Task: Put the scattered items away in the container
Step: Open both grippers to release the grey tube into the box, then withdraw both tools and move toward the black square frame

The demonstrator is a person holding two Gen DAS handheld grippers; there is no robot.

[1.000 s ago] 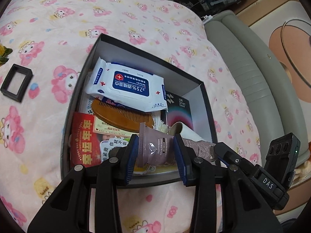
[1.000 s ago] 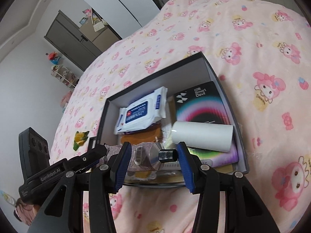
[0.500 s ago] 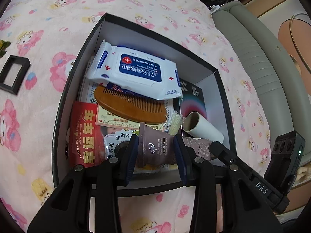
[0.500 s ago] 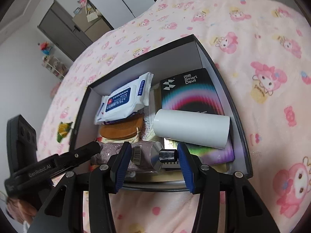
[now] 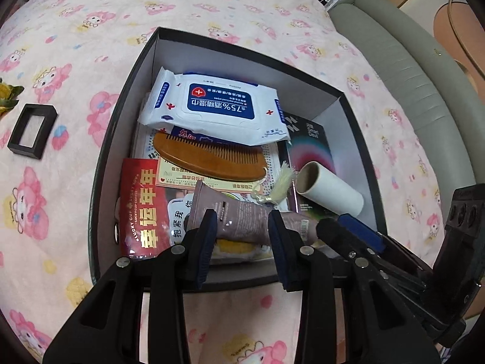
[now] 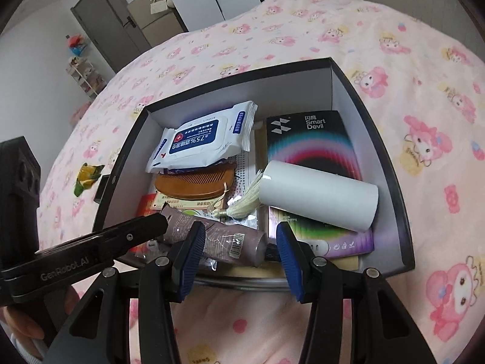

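Over box (image 5: 121, 127) near edge, on bed (image 5: 75, 45): left gripper (image 5: 242, 221) clamps mauve tube (image 5: 239, 212), jaws just tightened. Right gripper (image 6: 239, 236) straddles tube cap end, contact unclear.

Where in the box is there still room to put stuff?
Bare floor shows only at the far end of the box, between its back wall, the wipes pack and the Smart Devil box. Nearer, it's crowded: comb, white roll, tube.
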